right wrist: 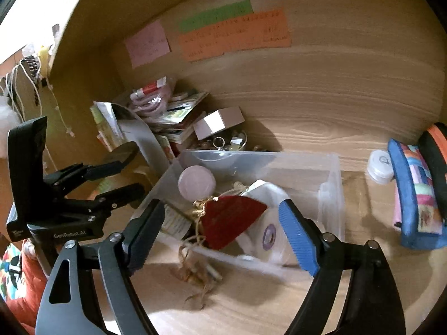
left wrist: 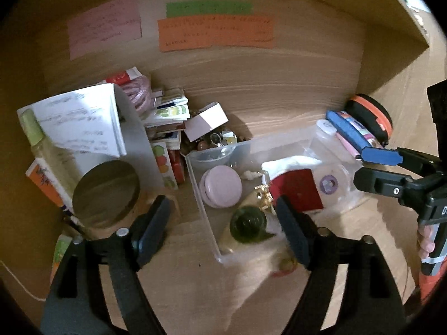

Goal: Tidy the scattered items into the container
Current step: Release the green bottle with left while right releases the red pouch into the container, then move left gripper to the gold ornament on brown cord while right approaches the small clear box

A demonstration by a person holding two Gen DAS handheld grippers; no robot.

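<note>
A clear plastic container (left wrist: 195, 178) (right wrist: 332, 184) sits on the wooden desk. In it lie a round pink compact (left wrist: 220, 185) (right wrist: 197, 181), a red card (left wrist: 299, 189) (right wrist: 232, 220), a white tape roll (left wrist: 332, 181) (right wrist: 268, 234), a green-capped bottle (left wrist: 248, 224) and some gold-tied twine (right wrist: 195, 268) that hangs over the near wall. My left gripper (left wrist: 223, 231) (right wrist: 125, 177) hovers open above the container's near end, its pads touching nothing. My right gripper (right wrist: 223, 237) (left wrist: 368, 167) is open too, above the red card and tape roll.
Books, papers and a pink cord (left wrist: 139, 95) are piled at the back left, with a wood-lidded jar (left wrist: 106, 192) in front. A white box (left wrist: 208, 120) and a trinket bowl (right wrist: 223, 141) stand behind the container. To the right are a blue pencil case (right wrist: 416, 195), a white round case (right wrist: 380, 166) and an orange-black pouch (left wrist: 371, 117).
</note>
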